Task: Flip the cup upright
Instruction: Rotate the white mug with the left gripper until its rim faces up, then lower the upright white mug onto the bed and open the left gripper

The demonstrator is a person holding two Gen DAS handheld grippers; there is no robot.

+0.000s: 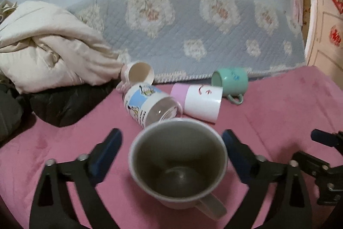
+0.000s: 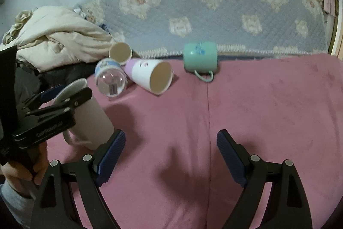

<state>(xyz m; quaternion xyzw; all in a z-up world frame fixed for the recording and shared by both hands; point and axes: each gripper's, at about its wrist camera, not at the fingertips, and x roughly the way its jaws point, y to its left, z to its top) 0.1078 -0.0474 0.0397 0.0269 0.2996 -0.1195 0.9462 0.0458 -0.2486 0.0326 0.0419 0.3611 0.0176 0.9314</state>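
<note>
I keep my left gripper [image 1: 171,156] spread wide around the white mug [image 1: 179,162], standing mouth-up on the pink cloth [image 2: 268,113] so it looks righted, while my right gripper [image 2: 171,156] hovers open, holding nothing.

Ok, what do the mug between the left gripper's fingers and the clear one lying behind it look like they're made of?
The mug looks like glazed ceramic: thick rounded rim, smooth opaque off-white wall, moulded handle; it could be plastic. The clear cup looks like glass or hard transparent plastic: the pink cloth shows through its wall, with a bright highlight, and a printed cartoon band wraps it.
</note>
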